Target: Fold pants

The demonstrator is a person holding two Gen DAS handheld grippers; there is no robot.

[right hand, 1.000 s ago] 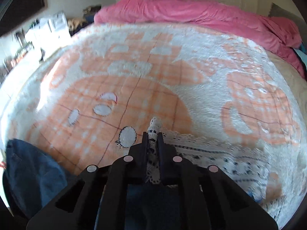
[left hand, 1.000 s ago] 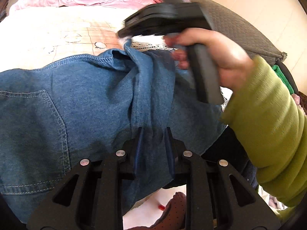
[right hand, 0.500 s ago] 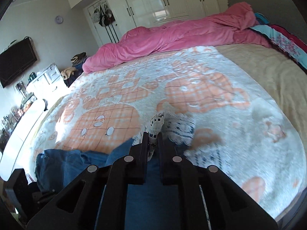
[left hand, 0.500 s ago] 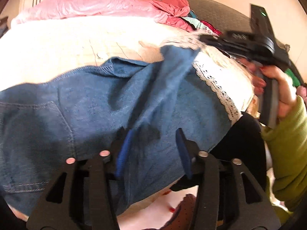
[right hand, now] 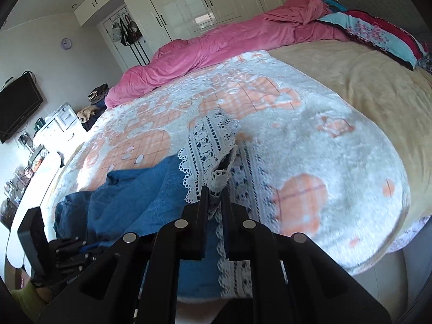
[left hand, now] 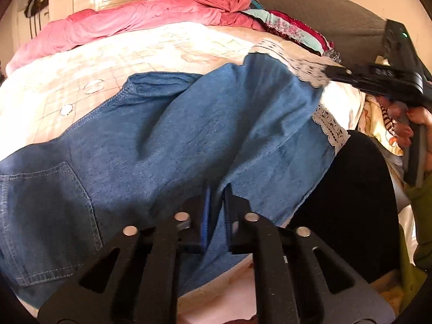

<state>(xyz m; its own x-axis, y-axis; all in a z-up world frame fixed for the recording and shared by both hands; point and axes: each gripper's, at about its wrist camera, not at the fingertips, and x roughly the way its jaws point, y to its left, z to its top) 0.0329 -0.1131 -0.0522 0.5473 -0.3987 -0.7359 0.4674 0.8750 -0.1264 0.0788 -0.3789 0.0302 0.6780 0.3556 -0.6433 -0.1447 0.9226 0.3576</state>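
Note:
Blue denim pants (left hand: 167, 145) with white lace hems (left hand: 330, 128) lie spread on the bed, back pocket at the left. My left gripper (left hand: 216, 191) is shut on a fold of the denim at the near edge. My right gripper (right hand: 216, 191) is shut on the lace hem (right hand: 213, 145) of a leg and holds it stretched out to the right; it also shows in the left wrist view (left hand: 378, 78), with the lace in its tips. The pants (right hand: 129, 197) bunch to the left in the right wrist view.
The bed carries a white and orange plush blanket (right hand: 310, 140), a beige cover (right hand: 364, 81) and a pink duvet (right hand: 216, 46) at the far side. Patterned pillows (left hand: 291, 29) lie by the grey headboard (left hand: 310, 5). A white dresser (right hand: 54, 124) stands left of the bed.
My right gripper has pulled the lace hem out to the right, straightening the leg. My left gripper opened half a second ago and has closed again on the denim.

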